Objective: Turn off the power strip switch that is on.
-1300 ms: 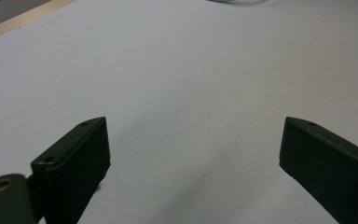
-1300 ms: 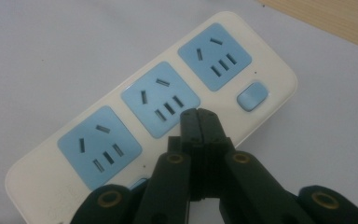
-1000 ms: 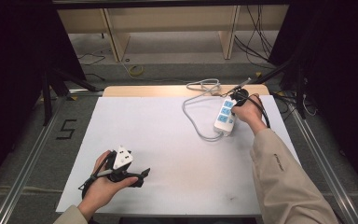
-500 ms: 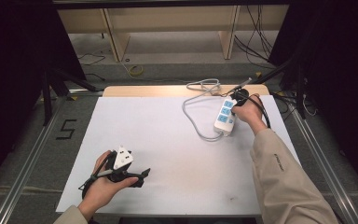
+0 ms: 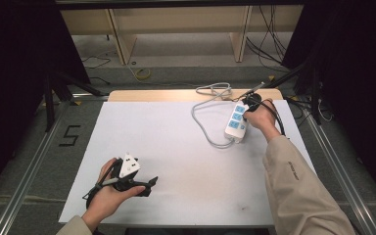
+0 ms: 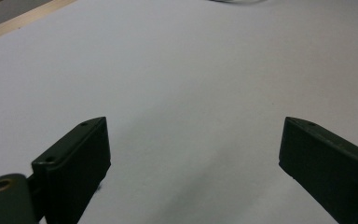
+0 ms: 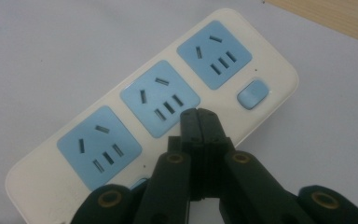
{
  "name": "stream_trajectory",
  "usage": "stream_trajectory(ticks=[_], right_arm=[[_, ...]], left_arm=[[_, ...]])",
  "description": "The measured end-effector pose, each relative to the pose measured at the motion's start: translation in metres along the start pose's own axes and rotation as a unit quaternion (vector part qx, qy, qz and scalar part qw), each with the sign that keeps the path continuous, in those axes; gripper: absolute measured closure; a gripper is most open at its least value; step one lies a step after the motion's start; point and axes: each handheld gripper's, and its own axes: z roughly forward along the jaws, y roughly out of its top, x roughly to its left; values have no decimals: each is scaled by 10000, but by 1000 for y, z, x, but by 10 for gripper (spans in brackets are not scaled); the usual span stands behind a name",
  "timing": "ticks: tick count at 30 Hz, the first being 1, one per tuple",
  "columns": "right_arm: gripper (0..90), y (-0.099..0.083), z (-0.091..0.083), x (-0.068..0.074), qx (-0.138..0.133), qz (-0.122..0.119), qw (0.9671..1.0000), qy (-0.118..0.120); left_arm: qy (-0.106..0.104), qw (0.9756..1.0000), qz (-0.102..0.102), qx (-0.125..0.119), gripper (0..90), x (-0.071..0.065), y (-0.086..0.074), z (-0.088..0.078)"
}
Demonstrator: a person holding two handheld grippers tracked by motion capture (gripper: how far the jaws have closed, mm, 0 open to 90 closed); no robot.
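Note:
A white power strip (image 5: 236,124) with three blue sockets lies at the back right of the white table (image 5: 186,161). In the right gripper view the power strip (image 7: 168,93) runs diagonally, with a blue switch (image 7: 253,93) near its far end. My right gripper (image 5: 245,109) is shut with nothing between its jaws. The closed tips of my right gripper (image 7: 199,114) sit over the edge of the middle socket; contact is unclear. My left gripper (image 5: 151,184) rests low at the front left. The jaws of my left gripper (image 6: 193,140) stand wide open over bare table.
The strip's grey cable (image 5: 203,128) loops left and back toward the table's wooden rear edge (image 5: 166,95), where it coils. A black cable (image 5: 277,120) trails from the right gripper past the wrist. Metal rails run along both sides of the table.

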Motion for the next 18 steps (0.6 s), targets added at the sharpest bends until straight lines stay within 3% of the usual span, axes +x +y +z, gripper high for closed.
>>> stream_trajectory(ticks=[18], right_arm=[[900, -1, 0, 0, -38, 1, 10000, 3]], left_arm=[[15, 10000, 1, -4, 85, 0, 0, 0]])
